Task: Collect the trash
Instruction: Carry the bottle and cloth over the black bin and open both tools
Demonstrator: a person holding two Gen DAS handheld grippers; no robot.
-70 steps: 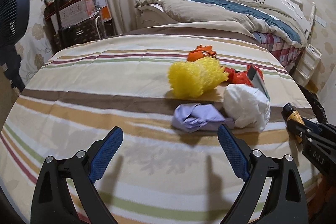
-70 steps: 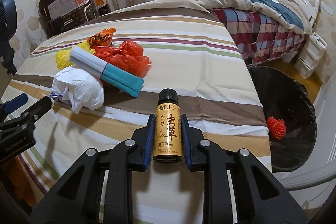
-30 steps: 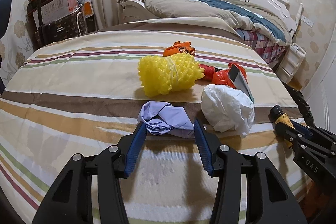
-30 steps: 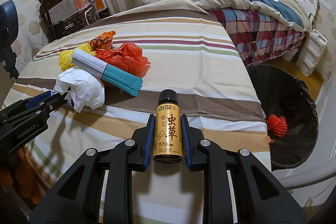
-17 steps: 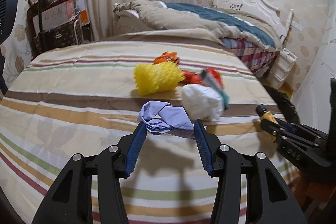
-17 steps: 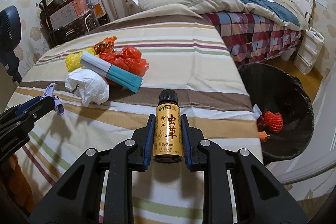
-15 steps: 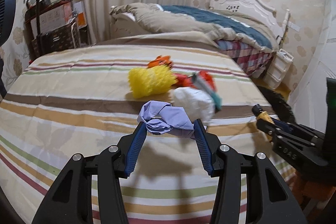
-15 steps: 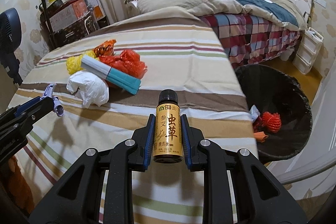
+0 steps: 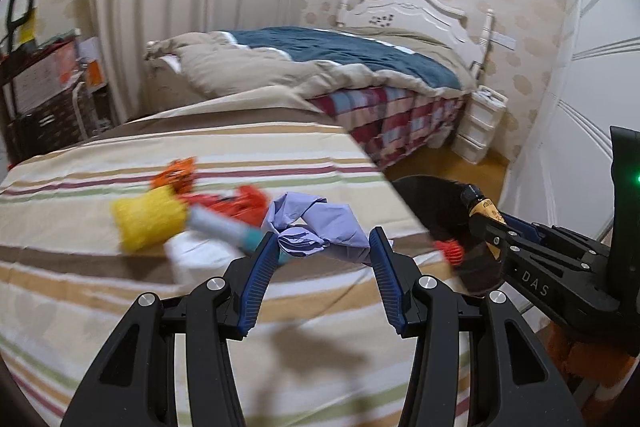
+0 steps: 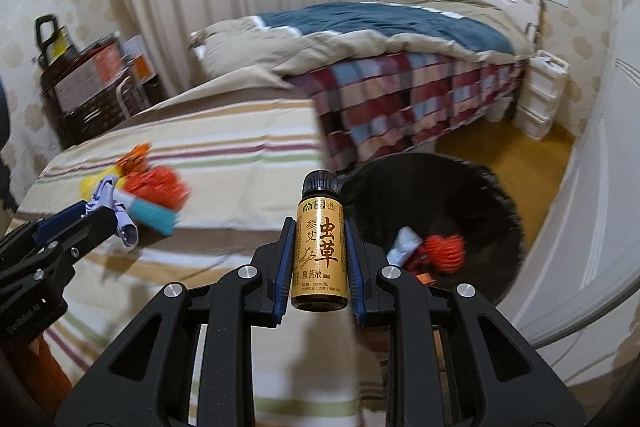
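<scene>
Carrying step: left tongs [image 9: 322,253] clamp lilac crumpled paper [image 9: 316,227], right tongs [image 10: 319,247] clamp small bottle [image 10: 320,247]; next, release over black bin [image 10: 492,203], lower right.

Crumpled lavender paper wad [image 9: 320,231]; gold-labelled brown glass bottle [image 10: 320,247], black cap; beige multicolour-striped bedspread [image 9: 100,307]; black round bin [image 10: 480,195].
</scene>
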